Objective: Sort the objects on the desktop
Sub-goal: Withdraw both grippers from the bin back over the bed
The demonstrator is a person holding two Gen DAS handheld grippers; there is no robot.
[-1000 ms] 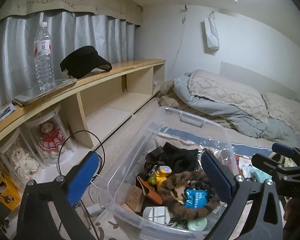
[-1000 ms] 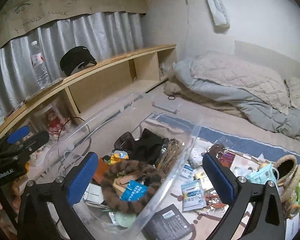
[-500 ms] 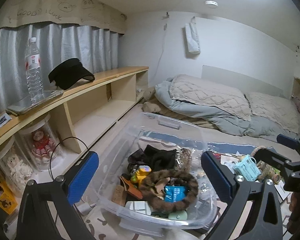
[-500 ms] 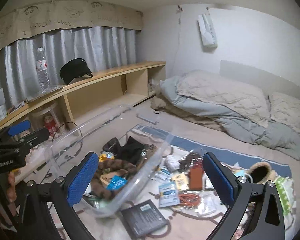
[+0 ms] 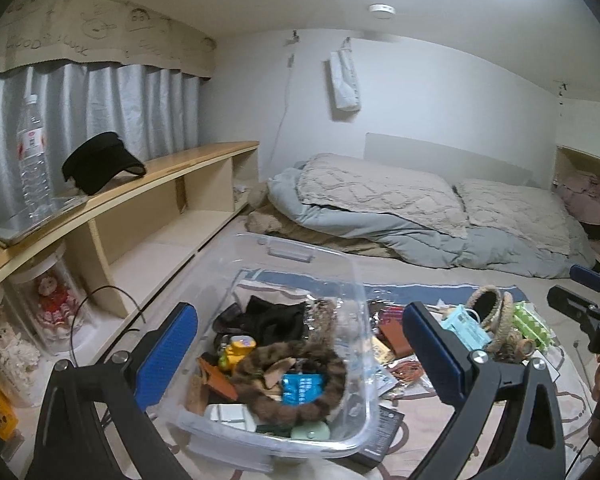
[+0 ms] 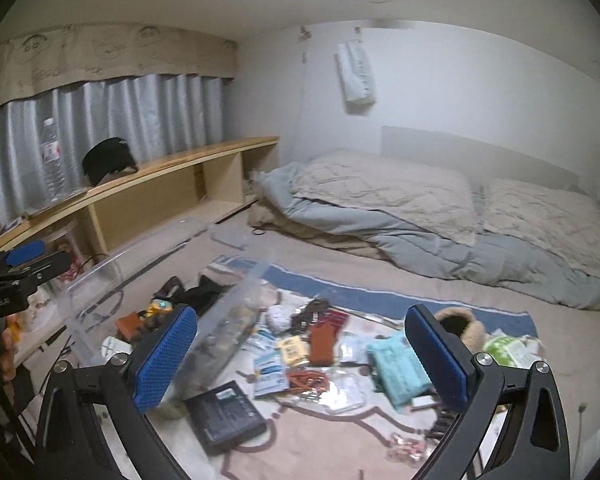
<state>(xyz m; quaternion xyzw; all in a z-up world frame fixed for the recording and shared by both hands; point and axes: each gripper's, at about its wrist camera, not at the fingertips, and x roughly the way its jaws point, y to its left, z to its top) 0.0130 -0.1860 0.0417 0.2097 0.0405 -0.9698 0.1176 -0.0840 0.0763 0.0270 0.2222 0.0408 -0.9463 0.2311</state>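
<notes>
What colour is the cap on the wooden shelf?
Black; the cap shows best in the left wrist view.

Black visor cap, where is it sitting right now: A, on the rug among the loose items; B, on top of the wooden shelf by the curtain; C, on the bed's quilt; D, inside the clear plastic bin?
B: the black visor cap rests on the wooden shelf, near the water bottle.

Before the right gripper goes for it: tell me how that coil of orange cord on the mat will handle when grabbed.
The orange cord lies in a loose tangle, so it is probably floppy and will dangle or uncoil. It looks thin, so likely light. It lies among packets on the mat, so it may drag one along.
</notes>
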